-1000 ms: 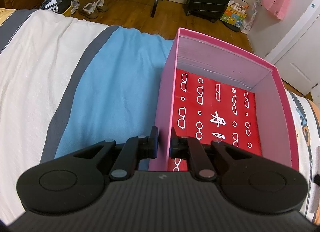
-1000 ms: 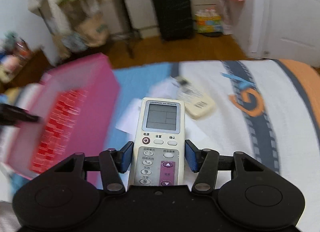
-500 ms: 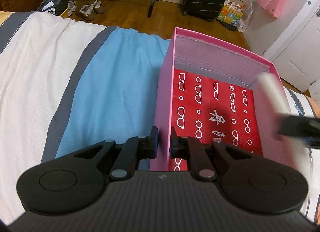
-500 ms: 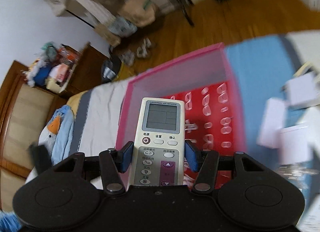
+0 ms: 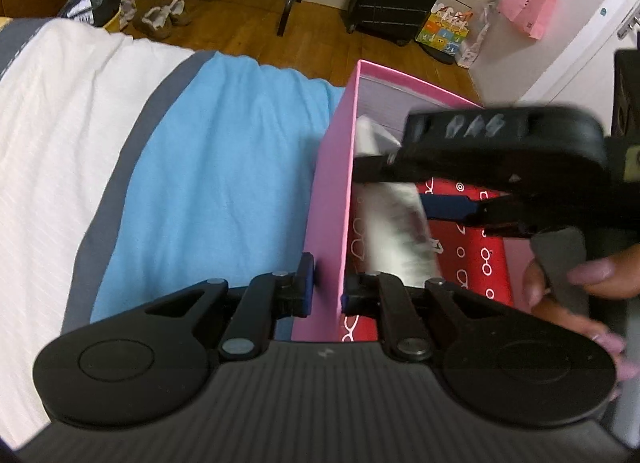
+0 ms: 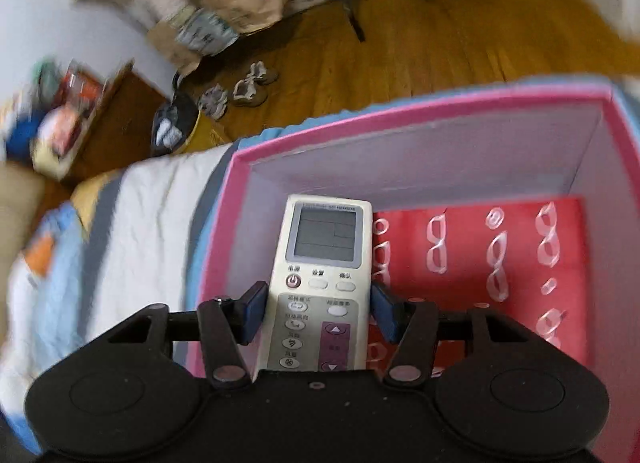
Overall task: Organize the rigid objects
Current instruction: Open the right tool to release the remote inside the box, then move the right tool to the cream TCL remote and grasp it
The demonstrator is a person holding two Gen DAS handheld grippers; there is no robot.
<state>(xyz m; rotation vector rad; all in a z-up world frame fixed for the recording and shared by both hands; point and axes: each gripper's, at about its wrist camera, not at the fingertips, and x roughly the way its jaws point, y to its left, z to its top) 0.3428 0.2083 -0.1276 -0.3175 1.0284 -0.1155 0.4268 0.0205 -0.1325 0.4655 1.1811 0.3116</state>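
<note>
A: What's each claw doing rn?

B: Left gripper (image 5: 325, 290) is nearly closed, pinching the left wall of the pink box (image 5: 335, 183), one finger outside and one inside. It holds the box steady on the bed (image 5: 224, 167), w/ its blue, grey and white striped cover.

A: And the right?

B: Right gripper (image 6: 319, 313) has its blue pads clamped on both long edges of the remote (image 6: 325, 275), about mid-body, just below the screen and level w/ the power button. Jaws are only as wide as the remote itself.

A: Where's the remote exactly?

B: Inside the box's outline, along its left wall, screen end pointing toward the far wall. Below it is the red floor printed w/ white glasses shapes. Can't tell if it touches the floor yet; left view is blurred there.

A: How will it handle?

B: My guess: light, stiff plastic shell, won't bend. Smooth sides, so could slip if grip loosens mid-air. Screen and rubber buttons are the weak spots, so side edges are the right place to hold, as now. Better lowered than dropped.

A: Anything else in the box?

B: Nothing visible, apart from the right-hand tool and the person's fingers (image 5: 588, 275) at its near right side.
</note>
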